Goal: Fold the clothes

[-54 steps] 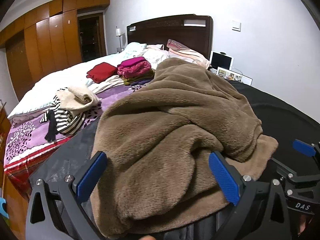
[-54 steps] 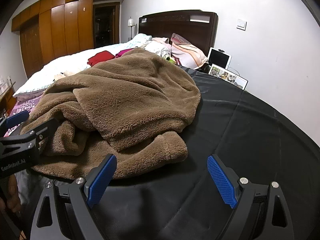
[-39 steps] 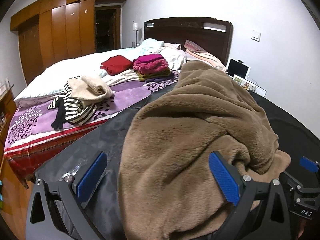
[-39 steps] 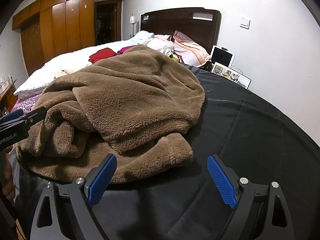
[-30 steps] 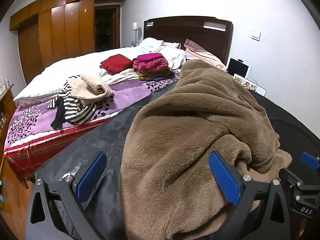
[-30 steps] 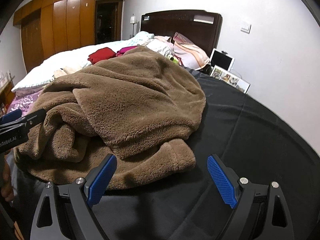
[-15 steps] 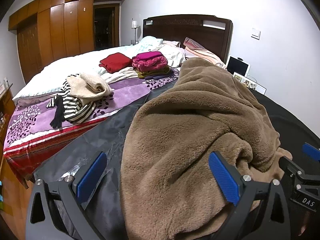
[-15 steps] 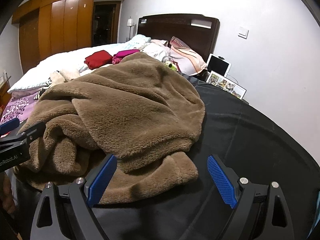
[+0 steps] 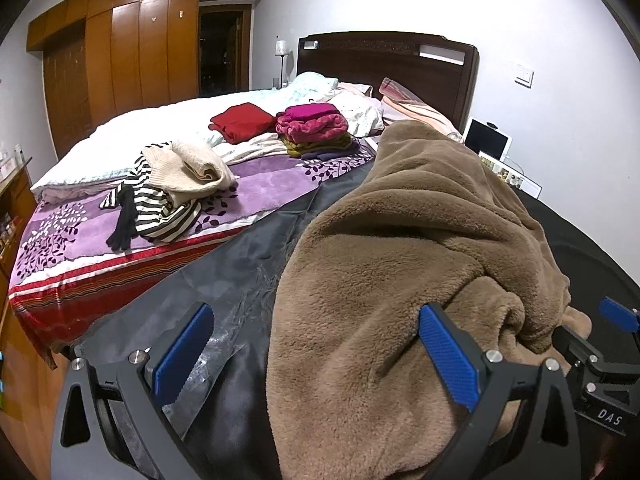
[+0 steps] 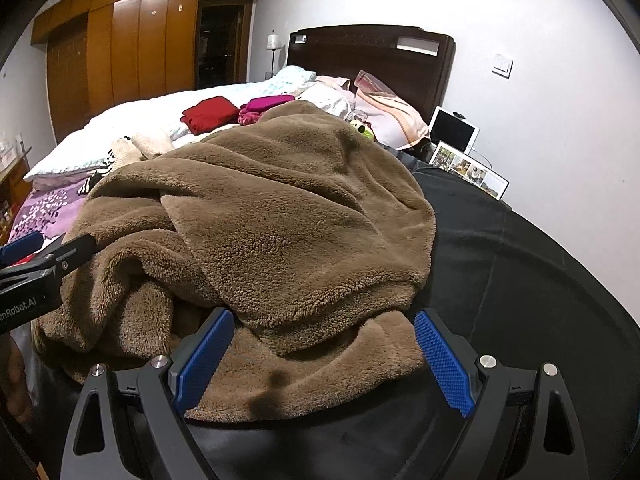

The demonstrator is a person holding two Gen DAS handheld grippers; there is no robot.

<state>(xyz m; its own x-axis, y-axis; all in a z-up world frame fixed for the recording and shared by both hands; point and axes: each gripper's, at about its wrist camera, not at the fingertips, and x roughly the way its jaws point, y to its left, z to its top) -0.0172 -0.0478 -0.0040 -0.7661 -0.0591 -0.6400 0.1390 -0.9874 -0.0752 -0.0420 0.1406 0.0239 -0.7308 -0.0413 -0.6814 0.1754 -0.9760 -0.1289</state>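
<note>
Lying in a crumpled heap, the brown fleece garment covers much of a black sheet spread over the near end of the bed. Both grippers have their blue-padded jaws spread wide. The right gripper sits low at the garment's near hem, its fingers flanking a folded flap without pinching it. The left gripper hovers over the garment's left edge: one finger stands above bare black sheet, the other against the fleece.

Farther up the bed, on the purple floral bedspread, lie a cream sweater atop a black-and-white striped top, a folded red garment, and a neat stack of folded clothes topped in magenta. Pillows rest against the dark wooden headboard. A tablet leans by the wall.
</note>
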